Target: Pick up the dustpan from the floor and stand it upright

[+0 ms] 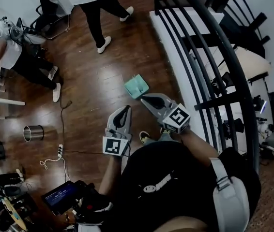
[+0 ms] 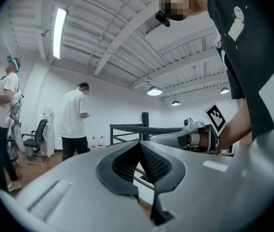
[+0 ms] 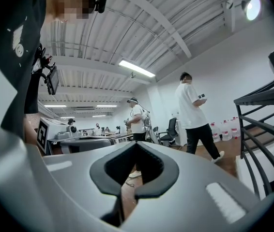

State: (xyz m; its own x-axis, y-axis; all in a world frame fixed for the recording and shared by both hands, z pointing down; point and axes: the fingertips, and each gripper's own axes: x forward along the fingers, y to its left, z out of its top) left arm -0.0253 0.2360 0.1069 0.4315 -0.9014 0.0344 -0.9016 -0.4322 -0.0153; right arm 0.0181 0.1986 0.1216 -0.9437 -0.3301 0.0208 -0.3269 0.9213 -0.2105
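Note:
The teal dustpan (image 1: 136, 86) sits on the dark wooden floor just beyond both grippers, near the white base of the railing. Neither gripper view shows it. My left gripper (image 1: 126, 109) is held level in front of the person's body, its jaws shut with nothing between them; in its own view the tips (image 2: 139, 144) meet. My right gripper (image 1: 144, 98) is beside it, a little closer to the dustpan and apart from it, also shut and empty, tips together (image 3: 136, 145). Each gripper shows in the other's view: the right gripper (image 2: 185, 138), the left gripper (image 3: 86, 143).
A black curved railing (image 1: 209, 37) on a white ledge (image 1: 175, 47) runs along the right. A person (image 1: 98, 8) walks on the floor ahead; another (image 1: 11, 52) stands at a desk on the left. A metal bin (image 1: 33, 132), a cable and a power strip (image 1: 59, 151) lie left.

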